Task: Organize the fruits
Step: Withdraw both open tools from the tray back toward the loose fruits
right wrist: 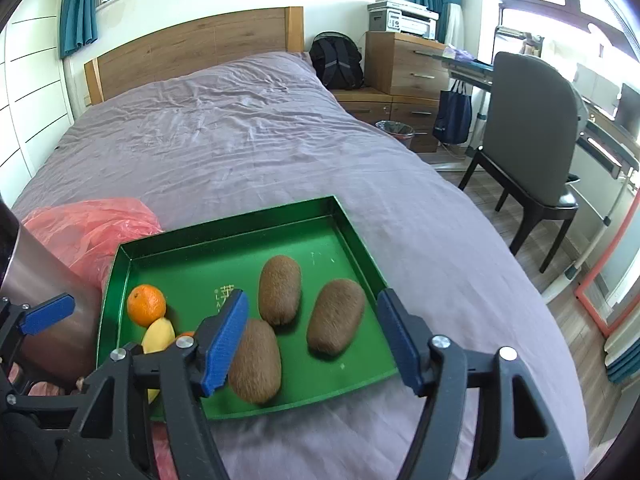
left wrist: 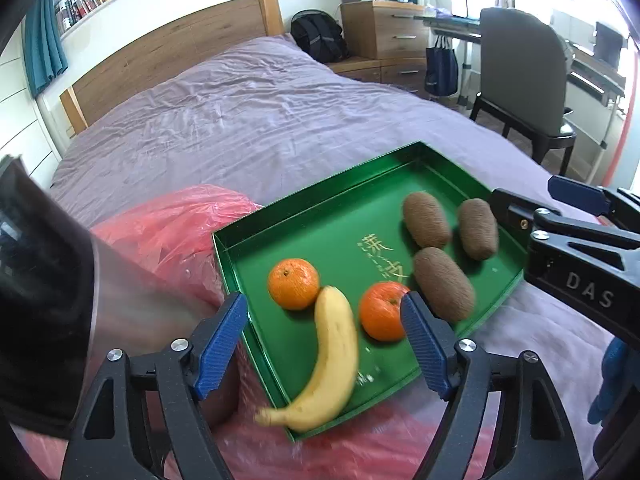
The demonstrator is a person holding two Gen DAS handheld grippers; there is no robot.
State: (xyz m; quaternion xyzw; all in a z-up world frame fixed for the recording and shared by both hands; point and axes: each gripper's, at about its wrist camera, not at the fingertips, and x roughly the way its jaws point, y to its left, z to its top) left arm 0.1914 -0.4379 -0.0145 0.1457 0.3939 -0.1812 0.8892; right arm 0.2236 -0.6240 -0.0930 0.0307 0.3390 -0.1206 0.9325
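A green tray (left wrist: 240, 248) lies on the bed and holds all the fruit. On its right side lie three brown kiwis (left wrist: 426, 219) (left wrist: 478, 228) (left wrist: 443, 284). On its left are two oranges (left wrist: 293, 283) (left wrist: 382, 312) with a banana (left wrist: 332, 356) between them, its stem over the near rim. My left gripper (left wrist: 324, 304) hangs open above the banana and holds nothing. My right gripper (right wrist: 312, 300) is open and empty above the kiwis (right wrist: 279, 290) (right wrist: 335, 316) (right wrist: 254, 360). The nearest kiwi is partly hidden by the right gripper's left finger. The tray (right wrist: 224, 220), one orange (right wrist: 146, 305) and the banana's tip (right wrist: 159, 336) also show there.
A crumpled red plastic bag (left wrist: 168, 228) lies under and left of the tray. The purple bed cover (left wrist: 240, 120) stretches to a wooden headboard (right wrist: 192, 48). A dark and grey sleeve (left wrist: 40, 280) fills the left edge. A chair (right wrist: 532, 128) and desk stand to the right of the bed.
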